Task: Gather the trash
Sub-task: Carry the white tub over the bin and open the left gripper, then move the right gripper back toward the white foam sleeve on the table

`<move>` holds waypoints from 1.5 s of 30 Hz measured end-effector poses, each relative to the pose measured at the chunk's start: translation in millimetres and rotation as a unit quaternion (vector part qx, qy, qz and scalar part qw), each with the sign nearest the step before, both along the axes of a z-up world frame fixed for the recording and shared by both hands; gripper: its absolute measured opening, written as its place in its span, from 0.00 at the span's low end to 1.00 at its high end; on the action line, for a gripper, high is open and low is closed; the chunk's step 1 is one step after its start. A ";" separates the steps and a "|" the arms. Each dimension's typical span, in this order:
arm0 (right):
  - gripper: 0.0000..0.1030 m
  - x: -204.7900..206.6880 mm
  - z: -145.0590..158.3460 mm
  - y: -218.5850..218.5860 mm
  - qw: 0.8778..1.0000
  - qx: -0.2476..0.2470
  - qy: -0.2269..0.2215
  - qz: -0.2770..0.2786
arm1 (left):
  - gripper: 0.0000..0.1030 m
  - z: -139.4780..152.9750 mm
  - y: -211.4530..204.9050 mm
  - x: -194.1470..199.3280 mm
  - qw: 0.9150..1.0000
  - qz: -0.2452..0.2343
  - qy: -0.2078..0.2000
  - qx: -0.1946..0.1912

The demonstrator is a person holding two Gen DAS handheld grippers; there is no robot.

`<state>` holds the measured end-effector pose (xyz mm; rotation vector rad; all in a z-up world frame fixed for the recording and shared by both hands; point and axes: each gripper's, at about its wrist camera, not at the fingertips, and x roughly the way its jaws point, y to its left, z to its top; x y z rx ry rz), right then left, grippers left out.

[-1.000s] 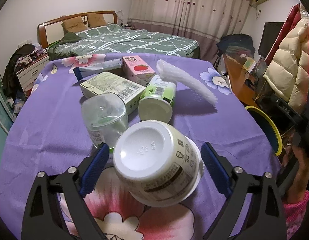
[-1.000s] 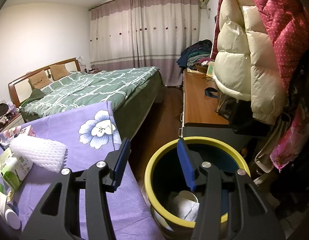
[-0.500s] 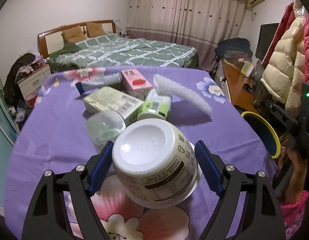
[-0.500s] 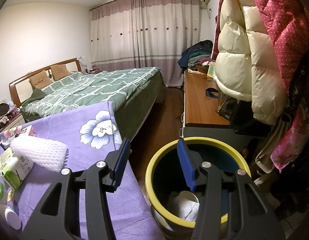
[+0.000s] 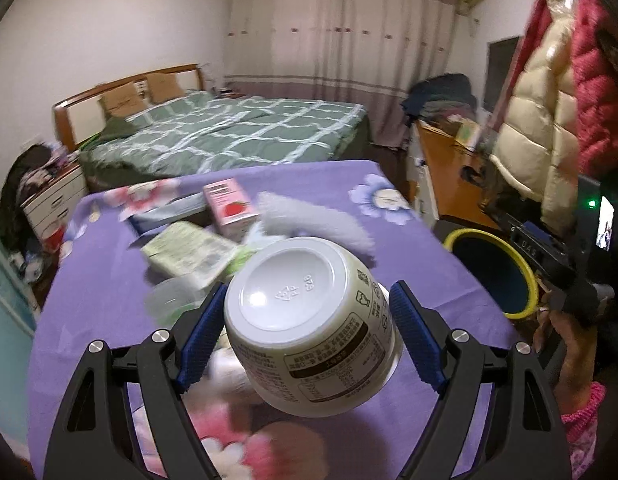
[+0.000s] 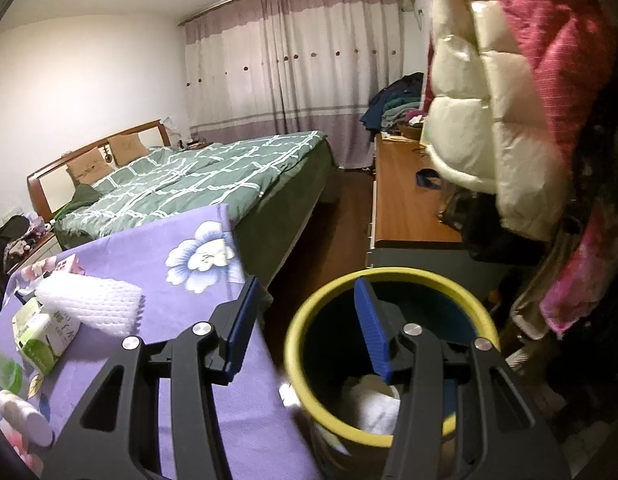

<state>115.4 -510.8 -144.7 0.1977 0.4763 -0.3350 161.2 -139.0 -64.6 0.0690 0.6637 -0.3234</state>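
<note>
My left gripper (image 5: 307,292) is shut on a white plastic tub (image 5: 309,328) with a printed label. The tub hangs bottom-forward above the purple flowered tablecloth (image 5: 89,320). Behind it on the cloth lie a pink strawberry carton (image 5: 229,208), a green-and-white carton (image 5: 189,252), a white foam net (image 5: 309,220) and a clear plastic cup (image 5: 169,300). My right gripper (image 6: 306,285) stands open and holds nothing. It hovers over the near rim of a yellow-rimmed bin (image 6: 389,274) beside the table. Crumpled white paper (image 6: 377,404) lies in the bin.
A hand in a pink sleeve (image 5: 565,348) holds the right gripper (image 5: 549,256) over the bin (image 5: 525,280). A green-quilted bed (image 5: 237,136) stands beyond the table. At the right are a wooden desk (image 6: 405,200) and hanging padded coats (image 6: 489,100).
The left gripper's jaws closed onto the white tub and lifted it off the cloth, up and toward the bin side. The right gripper and bin stayed put.
</note>
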 end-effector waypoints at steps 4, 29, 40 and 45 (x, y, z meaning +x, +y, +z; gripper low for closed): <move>0.51 -26.7 7.1 -23.3 1.000 0.001 -0.002 -0.015 | 0.78 0.3 -42.2 11.5 0.999 -0.040 0.004 0.006; 0.55 -101.4 -18.5 -129.0 0.994 0.031 0.013 -0.101 | 0.79 -53.2 -344.0 83.5 0.966 -0.235 0.062 0.085; 0.56 -98.9 -17.9 -125.5 0.995 0.031 0.018 -0.093 | 0.93 -21.0 -316.7 81.8 0.975 -0.210 0.024 0.064; 0.57 -89.7 -13.9 -106.6 0.997 0.027 0.016 -0.068 | 0.94 6.6 -252.0 66.9 0.984 -0.178 -0.001 0.027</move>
